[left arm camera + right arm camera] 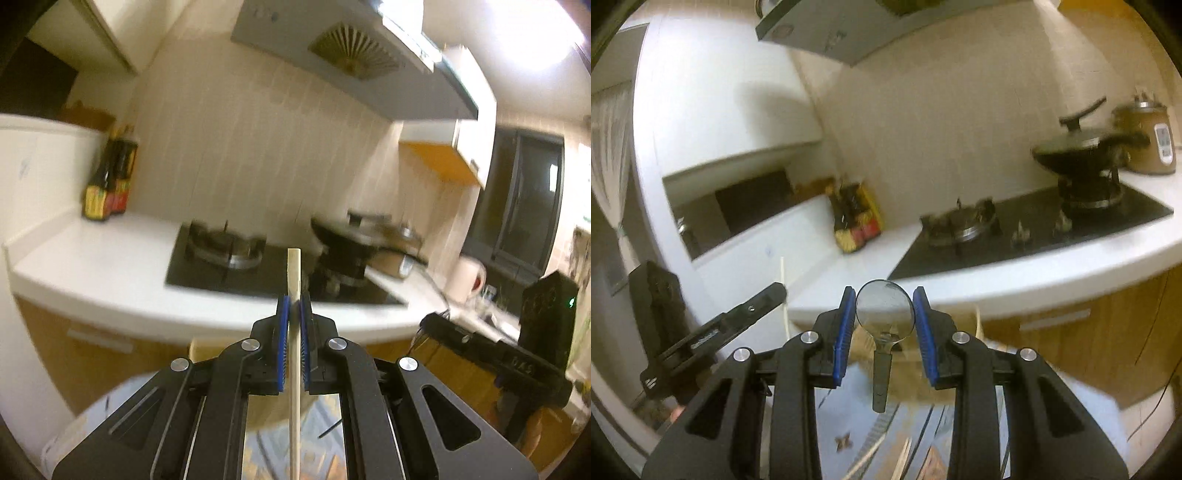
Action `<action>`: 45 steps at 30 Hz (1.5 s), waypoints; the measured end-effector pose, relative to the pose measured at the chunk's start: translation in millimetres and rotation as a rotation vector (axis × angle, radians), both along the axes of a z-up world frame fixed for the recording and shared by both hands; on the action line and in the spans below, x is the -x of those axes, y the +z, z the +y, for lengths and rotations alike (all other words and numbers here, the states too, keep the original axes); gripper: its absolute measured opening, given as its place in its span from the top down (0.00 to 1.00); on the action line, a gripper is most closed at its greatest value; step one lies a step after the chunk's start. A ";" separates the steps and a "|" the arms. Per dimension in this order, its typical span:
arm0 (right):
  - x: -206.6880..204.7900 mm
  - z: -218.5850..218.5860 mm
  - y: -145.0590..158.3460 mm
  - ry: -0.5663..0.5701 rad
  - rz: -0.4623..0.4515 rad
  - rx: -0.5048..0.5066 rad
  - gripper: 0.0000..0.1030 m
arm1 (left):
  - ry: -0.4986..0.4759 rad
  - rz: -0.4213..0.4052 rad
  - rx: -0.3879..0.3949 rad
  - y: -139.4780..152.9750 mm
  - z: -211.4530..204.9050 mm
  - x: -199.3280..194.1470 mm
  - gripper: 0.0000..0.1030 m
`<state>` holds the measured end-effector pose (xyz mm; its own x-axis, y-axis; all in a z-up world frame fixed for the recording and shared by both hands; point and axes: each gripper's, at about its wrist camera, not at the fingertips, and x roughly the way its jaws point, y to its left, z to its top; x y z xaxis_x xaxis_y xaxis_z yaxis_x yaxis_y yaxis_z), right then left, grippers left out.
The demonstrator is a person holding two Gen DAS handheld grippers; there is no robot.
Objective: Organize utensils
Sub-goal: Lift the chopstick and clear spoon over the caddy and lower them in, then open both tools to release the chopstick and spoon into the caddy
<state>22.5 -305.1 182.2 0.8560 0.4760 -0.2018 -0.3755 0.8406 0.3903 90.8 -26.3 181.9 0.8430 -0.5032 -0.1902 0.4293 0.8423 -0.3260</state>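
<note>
My left gripper [294, 306] is shut on a pale wooden chopstick [294, 280] that stands upright between the blue pads and runs down past the frame's bottom. My right gripper [885, 306] is shut on a metal spoon [885, 309] by the edges of its bowl, with the dark handle [881, 380] hanging down. In the right wrist view the left gripper [772, 295] shows at the left with the chopstick [783, 291] in it. In the left wrist view the right gripper's body [491, 354] shows at the right. More chopsticks [886, 458] lie below on a patterned surface.
A white counter [110, 258] carries a black gas hob [266, 273] with a dark wok [343, 243] on the right burner. Sauce bottles [110, 177] stand at the counter's left. A rice cooker [1145, 140] and a white kettle [467, 280] stand to the right. A range hood [351, 62] hangs above.
</note>
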 end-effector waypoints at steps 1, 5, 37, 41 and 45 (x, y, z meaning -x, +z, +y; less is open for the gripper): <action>-8.9 -0.5 7.6 -0.010 -0.012 -0.007 0.72 | 0.007 -0.023 0.017 6.5 -1.5 -6.2 0.96; -32.9 2.4 22.0 -0.049 -0.040 -0.004 0.72 | 0.065 -0.101 0.056 19.5 -9.2 -26.3 0.96; -28.1 48.2 -35.4 -0.067 0.117 0.208 0.32 | 0.169 -0.016 0.022 -40.3 16.8 -7.2 0.61; 0.8 50.5 -45.0 -0.097 0.162 0.217 0.32 | 0.166 0.029 -0.019 -44.2 31.6 24.5 0.59; 21.6 54.0 -57.3 -0.109 0.235 0.227 0.32 | 0.175 0.096 -0.060 -57.5 38.7 42.7 0.54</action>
<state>0.9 -251.1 124.9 0.8168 0.3045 -0.4901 -0.2003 0.9462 0.2541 48.1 12.4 124.5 0.8932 -0.3357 -0.2992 0.2436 0.9205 -0.3056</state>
